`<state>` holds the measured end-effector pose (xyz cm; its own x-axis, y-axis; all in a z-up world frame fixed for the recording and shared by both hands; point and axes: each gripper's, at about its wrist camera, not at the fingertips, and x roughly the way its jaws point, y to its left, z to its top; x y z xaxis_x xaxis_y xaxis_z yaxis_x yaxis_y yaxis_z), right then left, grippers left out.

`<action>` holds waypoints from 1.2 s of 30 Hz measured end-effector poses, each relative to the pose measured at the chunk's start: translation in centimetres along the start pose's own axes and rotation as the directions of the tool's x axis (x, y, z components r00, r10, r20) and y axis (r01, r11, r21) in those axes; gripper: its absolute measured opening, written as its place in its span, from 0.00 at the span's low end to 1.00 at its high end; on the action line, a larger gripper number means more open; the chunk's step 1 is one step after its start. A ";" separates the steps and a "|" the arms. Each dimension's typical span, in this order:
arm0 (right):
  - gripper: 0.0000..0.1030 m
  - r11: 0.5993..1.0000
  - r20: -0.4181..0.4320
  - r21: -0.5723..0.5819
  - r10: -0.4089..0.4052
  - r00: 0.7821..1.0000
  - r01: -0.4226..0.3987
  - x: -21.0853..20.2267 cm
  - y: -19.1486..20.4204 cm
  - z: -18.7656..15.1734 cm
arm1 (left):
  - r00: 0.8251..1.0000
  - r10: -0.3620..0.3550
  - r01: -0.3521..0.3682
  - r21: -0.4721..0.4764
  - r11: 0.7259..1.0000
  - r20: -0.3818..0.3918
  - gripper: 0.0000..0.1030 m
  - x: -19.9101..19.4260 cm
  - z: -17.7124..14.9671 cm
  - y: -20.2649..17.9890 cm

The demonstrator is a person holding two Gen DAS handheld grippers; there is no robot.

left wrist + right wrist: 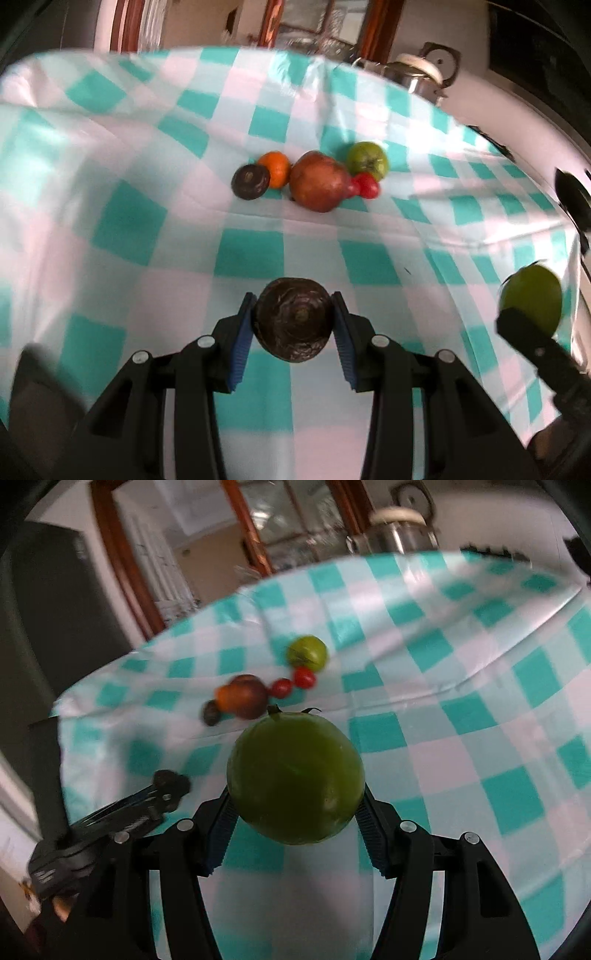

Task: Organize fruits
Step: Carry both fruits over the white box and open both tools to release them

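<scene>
My left gripper [293, 325] is shut on a dark brown wrinkled fruit [293, 323] above the checked cloth. My right gripper [295, 794] is shut on a large green fruit [295, 775]; it also shows at the right edge of the left wrist view [532, 304]. A cluster lies further back on the cloth: a second dark fruit [250, 181], an orange [275, 168], a big reddish fruit [319, 181], two small red ones [365, 185] and a green tomato-like fruit [367, 159]. The cluster also shows in the right wrist view [255, 694].
The table wears a teal-and-white checked cloth [129, 221]. A steel kettle [417, 74] stands beyond the far right edge. Wooden door frames and a cabinet [258, 535] lie behind. The left gripper shows at the left of the right wrist view [162, 794].
</scene>
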<state>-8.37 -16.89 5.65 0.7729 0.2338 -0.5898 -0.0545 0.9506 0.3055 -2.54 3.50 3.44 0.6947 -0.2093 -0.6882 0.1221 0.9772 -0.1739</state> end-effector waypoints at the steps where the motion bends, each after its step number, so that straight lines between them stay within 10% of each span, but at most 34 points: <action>1: 0.58 1.000 0.017 -0.023 0.004 1.000 -0.003 -1.7 0.4 -0.5 | 1.000 -0.001 0.001 0.016 1.000 0.017 0.40 -1.0 -0.5 -0.4; 12: 0.58 0.990 0.095 -0.130 -0.039 0.995 0.052 -14.1 -0.4 -6.3 | 0.985 -0.131 0.111 0.168 0.980 0.116 0.40 -10.1 -5.5 -6.7; 20: 0.58 0.976 0.138 -0.098 -0.180 0.974 0.194 -20.6 -5.2 -10.8 | 0.967 -0.248 0.210 0.368 0.906 0.059 0.40 -12.6 -8.8 -14.2; 29: 0.58 0.925 0.109 0.098 -0.376 0.920 0.367 -26.8 -14.0 -16.7 | 0.920 -0.358 0.381 0.586 0.715 -0.162 0.40 -12.8 -14.6 -23.8; 36: 0.58 0.834 -0.064 0.208 -0.510 0.858 0.511 -28.1 -20.9 -21.6 | 0.835 -0.376 0.544 0.707 0.451 -0.403 0.40 -13.2 -22.0 -32.2</action>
<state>-42.60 -38.96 -0.33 0.6508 -0.2708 -0.7093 0.4808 0.8701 0.1090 -31.26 -25.99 2.66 0.2483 -0.5565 -0.7929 0.9345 0.3531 0.0449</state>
